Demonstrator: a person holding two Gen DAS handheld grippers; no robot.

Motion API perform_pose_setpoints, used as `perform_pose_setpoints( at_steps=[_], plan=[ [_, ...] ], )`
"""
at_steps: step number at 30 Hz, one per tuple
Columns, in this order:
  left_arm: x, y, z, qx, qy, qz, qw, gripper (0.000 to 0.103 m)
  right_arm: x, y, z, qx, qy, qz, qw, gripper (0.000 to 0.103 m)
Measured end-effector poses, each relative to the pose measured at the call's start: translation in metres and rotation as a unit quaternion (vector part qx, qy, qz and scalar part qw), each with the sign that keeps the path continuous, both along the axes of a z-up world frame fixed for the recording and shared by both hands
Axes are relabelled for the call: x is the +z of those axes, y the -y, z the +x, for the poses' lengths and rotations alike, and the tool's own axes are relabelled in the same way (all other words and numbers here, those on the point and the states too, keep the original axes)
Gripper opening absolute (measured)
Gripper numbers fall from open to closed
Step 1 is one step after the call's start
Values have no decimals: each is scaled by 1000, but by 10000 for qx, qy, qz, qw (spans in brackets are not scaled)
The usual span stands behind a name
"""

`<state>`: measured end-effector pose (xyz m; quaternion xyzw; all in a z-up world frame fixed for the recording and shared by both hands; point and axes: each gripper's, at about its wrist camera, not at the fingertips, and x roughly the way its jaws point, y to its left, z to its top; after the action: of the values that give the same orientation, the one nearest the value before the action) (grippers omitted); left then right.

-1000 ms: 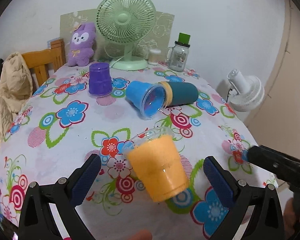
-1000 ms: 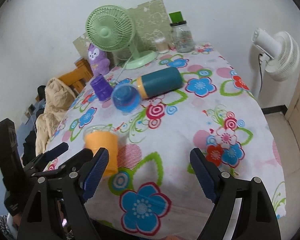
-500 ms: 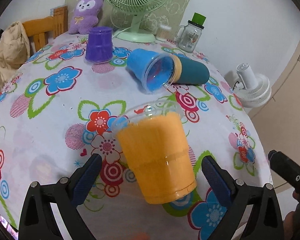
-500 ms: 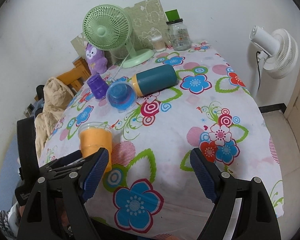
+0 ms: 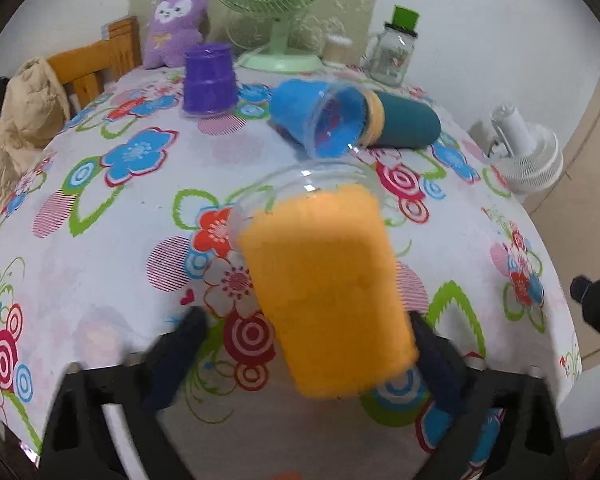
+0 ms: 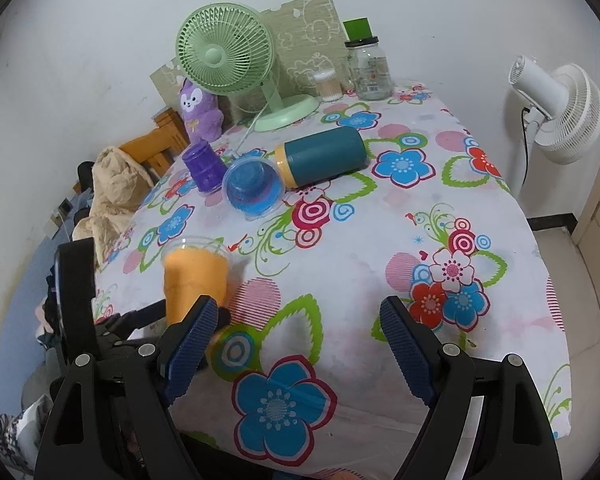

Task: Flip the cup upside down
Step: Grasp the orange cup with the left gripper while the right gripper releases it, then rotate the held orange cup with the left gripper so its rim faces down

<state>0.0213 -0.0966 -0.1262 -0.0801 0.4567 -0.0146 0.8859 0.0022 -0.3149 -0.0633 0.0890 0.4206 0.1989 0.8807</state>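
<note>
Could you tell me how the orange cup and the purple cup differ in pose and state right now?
The orange cup stands mouth-up between the fingers of the left gripper, while the purple cup sits mouth-down, untouched.
The orange cup is near the table's front edge; the purple cup is farther back, beside the plush toy.
Both are tapered plastic cups standing on the floral tablecloth.

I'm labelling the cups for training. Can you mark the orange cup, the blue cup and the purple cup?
orange cup (image 5: 324,280): left wrist view, middle of its side wall.
blue cup (image 6: 252,192): right wrist view, inside its open mouth.
purple cup (image 5: 209,80): left wrist view, middle of its side.
</note>
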Motion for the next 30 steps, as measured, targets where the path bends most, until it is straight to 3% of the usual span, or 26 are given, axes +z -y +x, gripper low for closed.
perform_pose_setpoints(
  at_steps=[1,3,13,18,30],
  plan=[
    [1,-1,0,43,-2,27,10000,65,0,0,0,-1,-5,0,10000,86],
    [1,-5,1,128,-29,7,9999,56,-1,1,0,-8,-12,7,10000,86],
    [27,-7,-12,-80,538,58,9985,55,-3,-2,-1,25,-62,16,10000,86],
    [35,-11,-16,-269,278,-93,9992,55,-4,-9,-2,98,-56,-6,9999,86],
    [53,-32,-37,-102,286,139,9994,56,-9,-29,0,333,-122,13,9994,86]
  ],
)
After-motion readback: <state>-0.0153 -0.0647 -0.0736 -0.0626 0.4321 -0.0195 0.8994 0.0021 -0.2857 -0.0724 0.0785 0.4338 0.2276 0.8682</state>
